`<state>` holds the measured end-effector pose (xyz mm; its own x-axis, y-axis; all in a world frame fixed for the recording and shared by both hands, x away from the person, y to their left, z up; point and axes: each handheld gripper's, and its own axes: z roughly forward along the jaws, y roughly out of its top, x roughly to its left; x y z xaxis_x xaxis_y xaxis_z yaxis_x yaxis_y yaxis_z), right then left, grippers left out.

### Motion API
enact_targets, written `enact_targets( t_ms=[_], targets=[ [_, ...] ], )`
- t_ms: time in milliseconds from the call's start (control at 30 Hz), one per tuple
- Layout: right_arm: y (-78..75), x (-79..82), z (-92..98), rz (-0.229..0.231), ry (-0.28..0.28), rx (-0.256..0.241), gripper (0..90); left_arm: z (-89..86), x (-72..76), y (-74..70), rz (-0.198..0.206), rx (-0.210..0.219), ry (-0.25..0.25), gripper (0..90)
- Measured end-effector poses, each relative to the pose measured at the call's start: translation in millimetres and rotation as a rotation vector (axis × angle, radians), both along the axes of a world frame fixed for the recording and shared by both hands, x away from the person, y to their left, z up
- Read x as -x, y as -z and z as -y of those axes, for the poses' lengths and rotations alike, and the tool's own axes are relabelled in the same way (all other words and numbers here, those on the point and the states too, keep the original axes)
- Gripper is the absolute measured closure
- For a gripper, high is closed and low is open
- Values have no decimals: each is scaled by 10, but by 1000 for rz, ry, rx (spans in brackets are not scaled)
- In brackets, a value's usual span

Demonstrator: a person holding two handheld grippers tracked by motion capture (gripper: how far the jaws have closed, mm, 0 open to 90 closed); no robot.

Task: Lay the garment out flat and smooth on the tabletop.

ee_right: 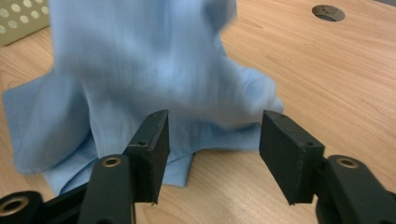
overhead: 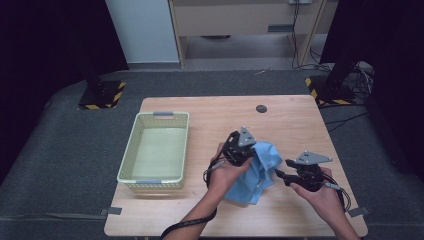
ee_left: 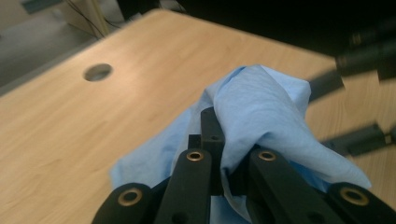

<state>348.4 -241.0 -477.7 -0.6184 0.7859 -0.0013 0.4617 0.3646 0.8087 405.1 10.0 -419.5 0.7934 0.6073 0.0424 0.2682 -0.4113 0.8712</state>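
— Where is the blue cloth [overhead: 255,172] sitting right now?

— It is lying bunched on the wooden bench [overhead: 210,107], right of the middle, between the person's two hands. One part of it is being pulled up into a peak while the rest is spreading flat on the wood below.

— Which tool is doing the lifting?

— The left gripper [overhead: 239,150]. In the left gripper view its fingers [ee_left: 212,128] are clenching a fold of the cloth [ee_left: 261,112] — the fabric is draping over and between them.

— And the other one?

— The right gripper [overhead: 285,172] is hovering just beside the cloth's right edge. In the right gripper view its fingers [ee_right: 152,154] are standing well apart, released, grasping nothing, with the cloth [ee_right: 140,70] hanging blurred just ahead of them and its lower edge resting on the bench [ee_right: 336,79].

— Anything else on the bench?

— A pale green basket [overhead: 129,155] is standing on the left side, well apart from the cloth, and a round dark hole [overhead: 261,108] is showing near the far edge.
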Motion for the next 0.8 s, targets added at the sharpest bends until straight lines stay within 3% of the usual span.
enact_targets(
  t_ms=[67,133,300,400,433,567,800],
  targets=[
    [22,26,-25,-19,-3,5,421,-91,-17,-34,9,-7,-33,888],
    [57,52,-65,-32,-16,17,423,-194,-53,15,9,-55,-73,888],
    [217,114,-178,-76,-45,46,435,-362,-139,438,-36,-283,-154,891],
    [307,162,-244,-97,-65,52,437,-382,-150,673,-79,-346,-162,892],
    [331,179,-267,-102,-72,52,435,-382,-150,673,-79,-346,-162,893],
    [406,236,-361,-119,-97,59,423,-371,-91,891,-116,-394,-149,892],
    [468,324,-516,-131,-133,60,376,-387,-1,997,-146,-379,-130,892]
  ],
)
